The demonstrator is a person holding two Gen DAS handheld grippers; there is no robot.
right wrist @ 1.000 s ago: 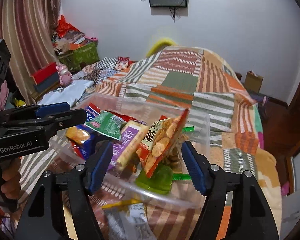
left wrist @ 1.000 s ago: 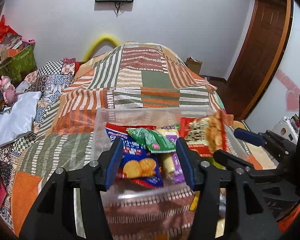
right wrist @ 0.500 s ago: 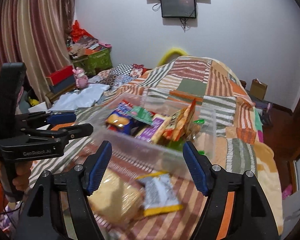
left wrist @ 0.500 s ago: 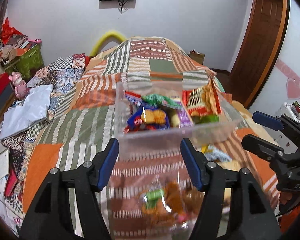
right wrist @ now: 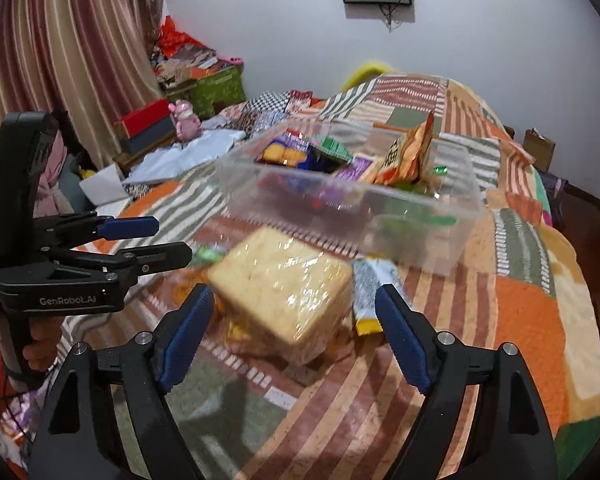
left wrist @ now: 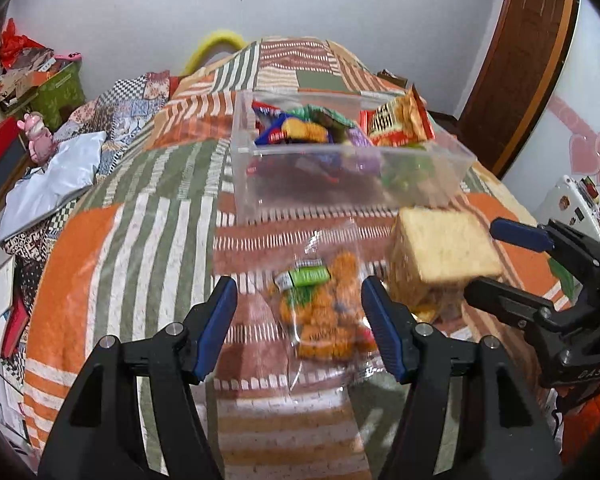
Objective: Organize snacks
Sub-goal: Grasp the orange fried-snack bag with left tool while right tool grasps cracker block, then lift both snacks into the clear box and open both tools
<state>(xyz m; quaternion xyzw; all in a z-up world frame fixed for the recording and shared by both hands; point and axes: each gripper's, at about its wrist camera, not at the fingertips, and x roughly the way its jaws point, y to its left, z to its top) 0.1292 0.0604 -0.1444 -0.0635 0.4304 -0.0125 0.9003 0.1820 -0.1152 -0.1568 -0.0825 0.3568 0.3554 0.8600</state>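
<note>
Wrapped bread (right wrist: 284,284) between open right claw (right wrist: 290,332), touching nothing

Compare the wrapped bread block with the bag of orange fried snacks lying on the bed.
The bread block is a thick, pale, square slab; the fried snack bag is flatter, holding small orange pieces and a green packet. The bread block lies before the right gripper, the fried snack bag before the left gripper. Both are clear-wrapped, outside the clear bin, ungrasped.

"GenRobot.AI" stands in pale letters on the left tongs (right wrist: 172,240) body
</note>
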